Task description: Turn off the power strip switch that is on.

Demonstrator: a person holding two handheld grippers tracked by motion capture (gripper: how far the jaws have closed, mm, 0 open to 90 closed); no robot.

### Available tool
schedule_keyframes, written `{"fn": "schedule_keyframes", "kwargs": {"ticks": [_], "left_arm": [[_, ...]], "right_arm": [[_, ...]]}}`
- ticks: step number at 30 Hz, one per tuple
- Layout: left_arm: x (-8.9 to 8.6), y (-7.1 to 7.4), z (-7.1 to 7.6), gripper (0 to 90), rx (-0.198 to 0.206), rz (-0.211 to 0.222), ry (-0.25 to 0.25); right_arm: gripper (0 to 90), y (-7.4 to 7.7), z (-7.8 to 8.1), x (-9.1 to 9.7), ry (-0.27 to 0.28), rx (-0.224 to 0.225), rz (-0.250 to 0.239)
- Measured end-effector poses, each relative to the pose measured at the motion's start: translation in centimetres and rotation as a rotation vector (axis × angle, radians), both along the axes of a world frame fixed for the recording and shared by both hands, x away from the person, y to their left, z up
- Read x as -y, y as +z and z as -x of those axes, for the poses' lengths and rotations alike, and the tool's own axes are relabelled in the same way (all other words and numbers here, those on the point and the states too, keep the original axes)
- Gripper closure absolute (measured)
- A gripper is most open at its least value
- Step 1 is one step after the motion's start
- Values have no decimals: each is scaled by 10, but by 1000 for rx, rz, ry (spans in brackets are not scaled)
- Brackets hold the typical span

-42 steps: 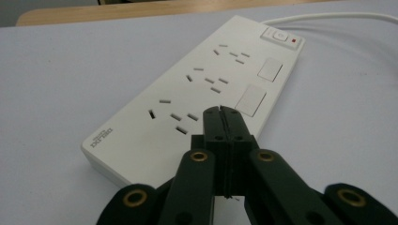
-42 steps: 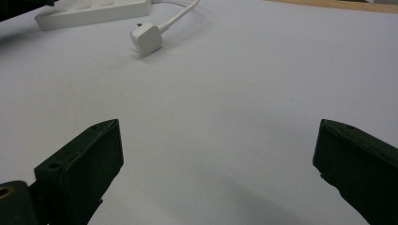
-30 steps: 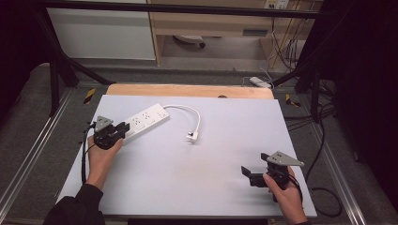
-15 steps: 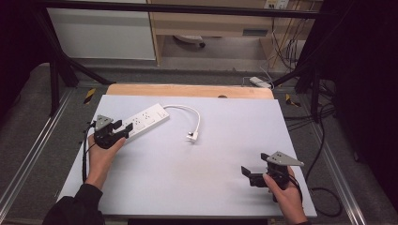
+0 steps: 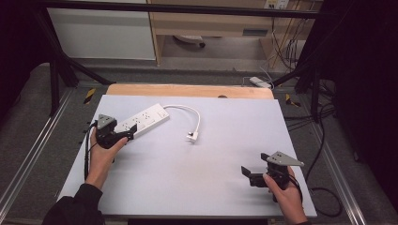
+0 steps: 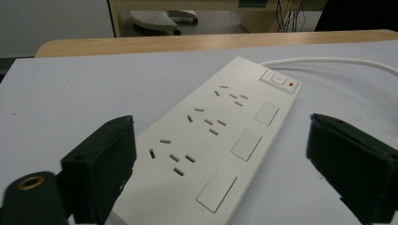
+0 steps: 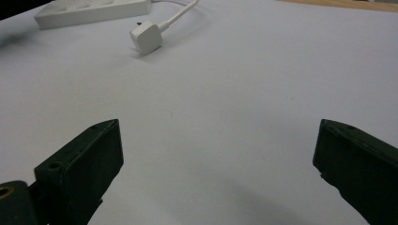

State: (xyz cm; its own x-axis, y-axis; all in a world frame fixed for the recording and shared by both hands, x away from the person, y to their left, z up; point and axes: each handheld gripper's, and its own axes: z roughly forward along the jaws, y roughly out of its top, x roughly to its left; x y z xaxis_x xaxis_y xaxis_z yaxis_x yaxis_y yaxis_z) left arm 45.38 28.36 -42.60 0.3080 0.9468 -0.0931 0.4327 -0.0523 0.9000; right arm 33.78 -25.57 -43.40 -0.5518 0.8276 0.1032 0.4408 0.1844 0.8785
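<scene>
A white power strip [image 5: 142, 119] lies flat at the back left of the white board [image 5: 202, 187], and its cable [image 5: 187, 110] curves round to a white plug [image 5: 192, 137] lying on the board. My left gripper [image 5: 125, 136] is at the strip's near end. Its jaws have just been opening and now stand wide on either side of the strip [image 6: 220, 136] without pressing on it. At the front right, my right gripper [image 5: 249, 176] is open above bare board, its jaws [image 7: 216, 136] pointing toward the far-off plug [image 7: 146, 36].
A wooden table edge [image 5: 187, 90] runs behind the board. Metal frame rails [image 5: 33, 154] flank both sides. Loose cables [image 5: 324, 206] lie on the floor to the right, and a white adapter [image 5: 259, 82] rests behind the table's back right corner.
The left gripper's jaws have spread apart off the power strip's near end. Both hands and the strip stay where they were.
</scene>
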Motion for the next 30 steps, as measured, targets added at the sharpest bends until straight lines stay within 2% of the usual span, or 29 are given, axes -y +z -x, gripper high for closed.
{"fn": "schedule_keyframes", "kwargs": {"ticks": [3,12,16,22,24,30], "left_arm": [[0,1,0,67,-1,13,-2],[7,9,5,67,19,11,-22],[11,15,8,69,20,56,-34],[19,25,16,72,32,65,-64],[21,28,20,72,33,80,-78],[27,37,32,74,43,77,-116]], "right_arm": [[24,0,0,0,0,-1,-1],[23,0,0,0,-1,-1,-2],[24,0,0,0,-2,2,-3],[24,1,1,0,-3,3,-6],[24,1,1,0,-3,3,-6],[24,1,1,0,-1,3,-6]]}}
